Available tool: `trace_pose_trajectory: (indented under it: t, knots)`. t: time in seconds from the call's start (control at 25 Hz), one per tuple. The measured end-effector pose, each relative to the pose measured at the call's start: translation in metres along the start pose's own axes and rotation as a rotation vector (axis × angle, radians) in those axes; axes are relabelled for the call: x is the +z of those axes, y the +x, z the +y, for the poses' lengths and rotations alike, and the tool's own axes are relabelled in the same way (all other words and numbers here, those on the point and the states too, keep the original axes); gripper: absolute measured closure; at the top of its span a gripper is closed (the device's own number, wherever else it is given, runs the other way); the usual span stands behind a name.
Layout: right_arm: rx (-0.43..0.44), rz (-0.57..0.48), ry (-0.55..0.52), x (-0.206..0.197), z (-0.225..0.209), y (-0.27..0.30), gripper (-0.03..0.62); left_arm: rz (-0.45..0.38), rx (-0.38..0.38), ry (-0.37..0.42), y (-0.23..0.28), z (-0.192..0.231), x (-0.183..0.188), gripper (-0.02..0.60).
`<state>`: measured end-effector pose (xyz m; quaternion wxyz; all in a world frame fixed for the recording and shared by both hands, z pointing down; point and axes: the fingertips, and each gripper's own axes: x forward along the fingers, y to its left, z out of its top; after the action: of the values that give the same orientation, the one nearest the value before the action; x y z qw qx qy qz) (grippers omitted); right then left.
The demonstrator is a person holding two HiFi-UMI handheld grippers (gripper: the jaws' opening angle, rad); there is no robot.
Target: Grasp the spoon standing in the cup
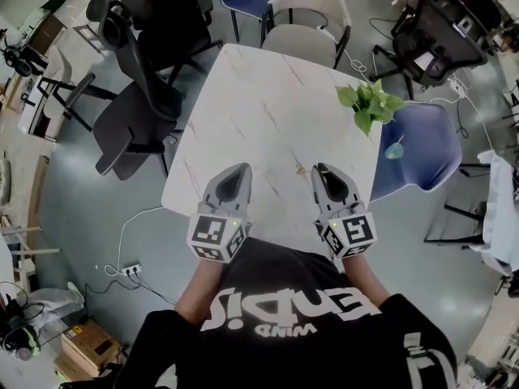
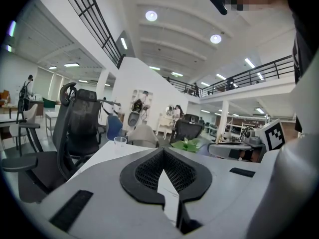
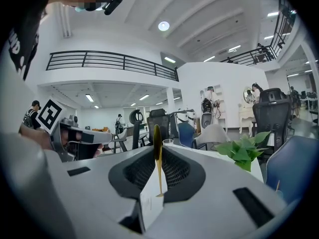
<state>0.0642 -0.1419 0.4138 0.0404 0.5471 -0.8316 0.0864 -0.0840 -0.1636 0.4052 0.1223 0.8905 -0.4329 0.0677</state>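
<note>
At the bottom centre of the right gripper view, the right gripper (image 3: 158,156) has its jaws drawn narrow on the spoon (image 3: 157,138). The handle runs down into the slit between the dark pads, and the bowl stands upright above the jaw tips in mid-frame. The spoon is slim and gold-coloured, seen edge-on, so the bowl reads as a thin oval blade over a fine stem. The head view shows both grippers side by side low over the near edge of the white marbled bench (image 1: 268,112), but the spoon cannot be made out there. In the left gripper view, the left gripper (image 2: 163,156) has its jaws together at the tips with nothing between them; only a wedge of bench shows through lower down. Farther off, a clear cup (image 3: 168,142) stands by the far bench edge, apart from the spoon; it shows in both gripper views. A leafy green plant (image 1: 371,104) sits at the bench's right edge, with office chairs (image 1: 138,96) beyond on the grey floor.
</note>
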Motion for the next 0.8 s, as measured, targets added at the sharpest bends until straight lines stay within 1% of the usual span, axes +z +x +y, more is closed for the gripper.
trace_pose_trajectory:
  t: [0.24, 0.8]
  knots:
    - [0.014, -0.007, 0.001, 0.004, 0.0042, 0.0014, 0.556, 0.001, 0.007, -0.001, -0.003, -0.0004, 0.0013, 0.568]
    - [0.006, 0.001, 0.012, 0.0019, 0.0011, 0.0056, 0.556, 0.003, 0.004, -0.009, -0.0003, 0.005, 0.0001, 0.568]
